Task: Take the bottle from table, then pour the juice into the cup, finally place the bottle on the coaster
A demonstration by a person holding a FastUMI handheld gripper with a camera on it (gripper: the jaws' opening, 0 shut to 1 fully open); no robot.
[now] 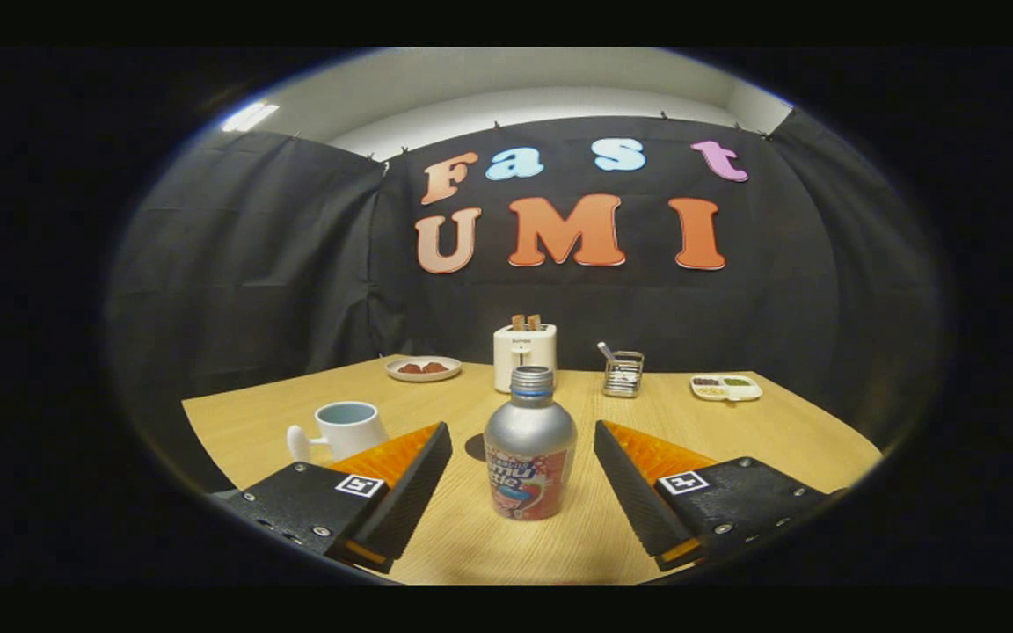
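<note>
The gripper (522, 479) is spread wide, its two fingers standing clear on either side of the bottle (529, 455) and touching nothing. The bottle stands upright on the wooden counter (770, 440), between the fingers with a gap on each side; it is silver with a screw cap and a red printed wrap around its lower half. A dark round coaster (475, 447) lies on the counter just behind the bottle, partly hidden by it. A white cup (341, 431) with a handle stands beyond the left finger. Farther back near the wall are a plate of food (423, 368), a white toaster (524, 356), a wire holder (623, 373) and a small divided tray (725, 387).
</note>
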